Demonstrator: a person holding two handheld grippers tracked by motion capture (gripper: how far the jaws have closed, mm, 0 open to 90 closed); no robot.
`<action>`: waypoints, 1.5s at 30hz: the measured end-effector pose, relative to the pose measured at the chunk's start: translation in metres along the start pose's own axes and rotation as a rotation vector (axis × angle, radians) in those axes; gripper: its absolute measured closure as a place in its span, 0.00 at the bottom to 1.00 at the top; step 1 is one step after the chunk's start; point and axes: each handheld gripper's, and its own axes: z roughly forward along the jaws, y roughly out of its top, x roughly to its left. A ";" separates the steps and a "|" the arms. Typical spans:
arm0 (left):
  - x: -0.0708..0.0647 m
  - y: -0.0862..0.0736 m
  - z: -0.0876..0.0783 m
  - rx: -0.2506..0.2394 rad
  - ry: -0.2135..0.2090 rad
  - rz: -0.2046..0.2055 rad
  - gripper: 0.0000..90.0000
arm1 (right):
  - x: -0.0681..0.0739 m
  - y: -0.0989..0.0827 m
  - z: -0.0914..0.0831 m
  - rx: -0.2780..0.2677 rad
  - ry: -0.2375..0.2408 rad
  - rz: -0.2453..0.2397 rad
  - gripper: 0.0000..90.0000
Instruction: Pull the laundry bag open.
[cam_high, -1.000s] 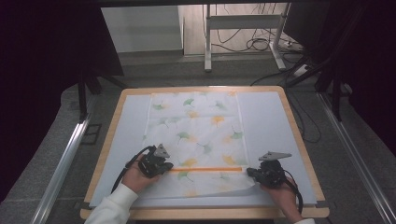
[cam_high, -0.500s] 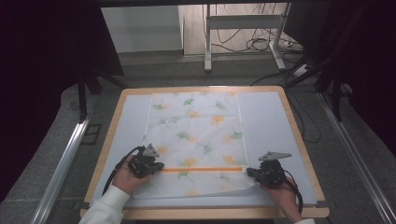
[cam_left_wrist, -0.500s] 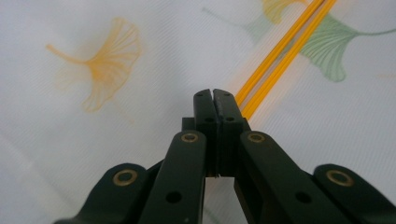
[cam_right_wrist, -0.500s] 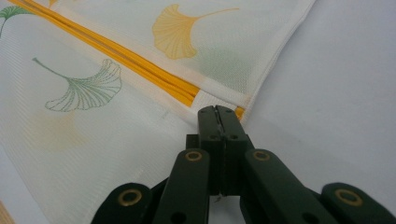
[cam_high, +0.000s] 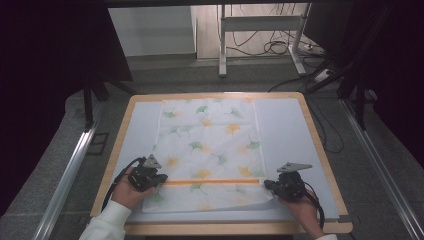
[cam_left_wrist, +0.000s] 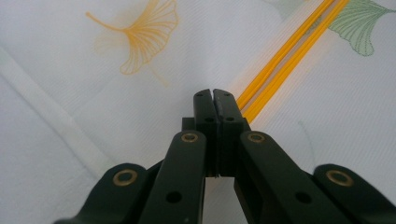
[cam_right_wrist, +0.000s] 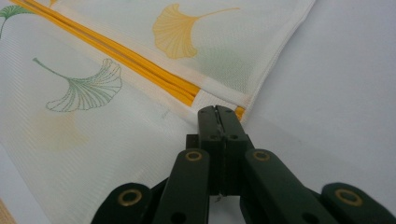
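Observation:
A white cloth (cam_high: 210, 145) printed with green and orange ginkgo leaves lies flat on the table, and an orange stripe (cam_high: 210, 182) crosses it near the front. My left gripper (cam_high: 159, 178) sits at the stripe's left end. In the left gripper view its jaws are shut, with the gripper's tip (cam_left_wrist: 213, 92) low over the cloth (cam_left_wrist: 116, 116) beside the stripe (cam_left_wrist: 280, 56). My right gripper (cam_high: 269, 185) is at the stripe's right end. Its jaws are shut too, with the tip (cam_right_wrist: 217, 110) against the hemmed corner of the cloth (cam_right_wrist: 224, 56). No cloth shows between either pair of jaws.
The table (cam_high: 285, 125) has a pale blue top and a wooden rim (cam_high: 320, 150). Bare surface lies left and right of the cloth. A metal stand (cam_high: 260, 35) and cables are on the floor beyond the far edge. Rails run along both sides.
My left gripper has slid to the left along the orange stripe, uncovering more of it. The right gripper has stayed in place.

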 end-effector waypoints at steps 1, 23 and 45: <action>0.001 -0.001 -0.001 -0.003 0.000 -0.006 1.00 | 0.000 0.000 0.000 0.000 0.001 0.000 1.00; 0.014 -0.021 -0.013 -0.012 0.034 -0.051 1.00 | 0.000 0.000 0.000 0.006 0.000 -0.003 1.00; 0.022 -0.034 -0.022 -0.039 0.041 -0.090 1.00 | 0.001 0.000 0.000 0.003 -0.004 -0.006 1.00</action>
